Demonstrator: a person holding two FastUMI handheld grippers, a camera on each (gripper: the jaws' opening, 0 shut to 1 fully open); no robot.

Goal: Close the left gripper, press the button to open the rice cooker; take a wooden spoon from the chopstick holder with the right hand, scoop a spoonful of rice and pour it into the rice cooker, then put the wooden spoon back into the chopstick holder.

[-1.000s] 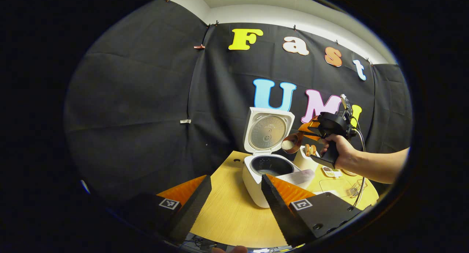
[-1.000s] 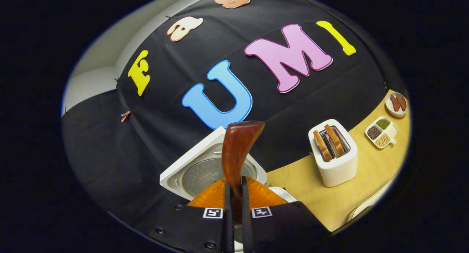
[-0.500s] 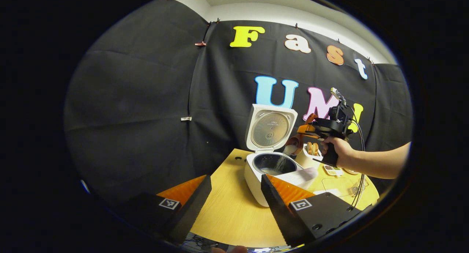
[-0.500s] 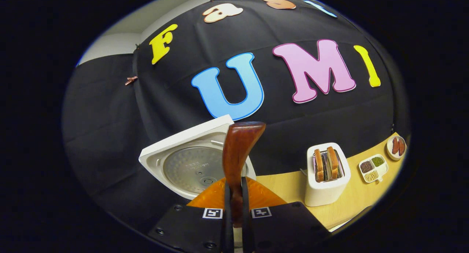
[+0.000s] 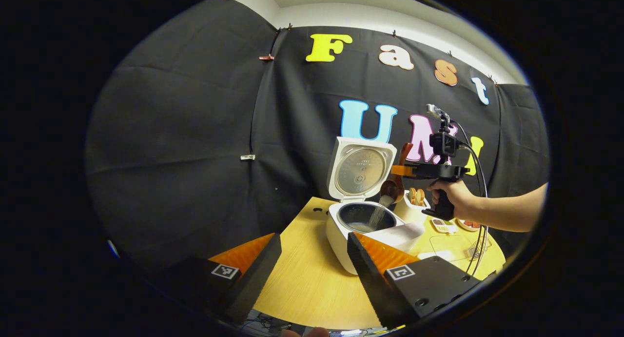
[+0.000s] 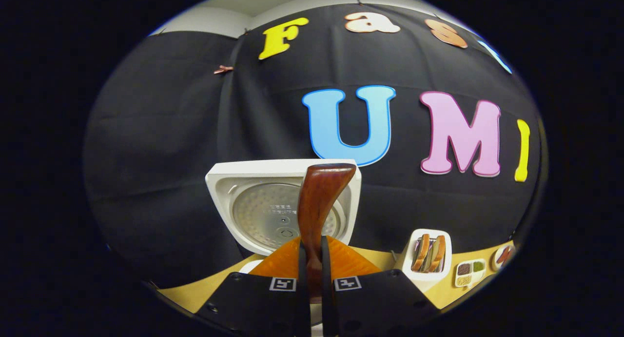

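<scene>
Left gripper view shows the white rice cooker [image 5: 363, 220] standing toward the far edge of the pale wooden desk [image 5: 302, 278], its lid up and its dark inner pot exposed. Above the pot's right rim a hand [image 5: 451, 195] holds the right gripper [image 5: 397, 170], which is clamped on the handle of the dark brown wooden spoon [image 5: 392, 188]; the bowl is tipped down and a thin stream of white rice [image 5: 376, 214] falls from it into the pot. The left gripper [image 5: 312, 259] hangs back near the desk's near edge with its fingers spread apart, holding nothing. In the right gripper view the spoon handle [image 6: 319, 200] rises between the two closed fingers, in front of the raised lid [image 6: 273, 205], with a white toaster holding bread slices [image 6: 429, 256] off to the right on the desk. The step in hand looks to be the pour, and it seems nearly finished. The next move would call for levelling the emptied spoon and carrying it back to the chopstick holder, lowering it in before letting go. Compared with a second ago, the spoon has gone from level and full beside the lid to steeply tipped over the pot, and the right gripper has rolled upright and risen slightly.
</scene>
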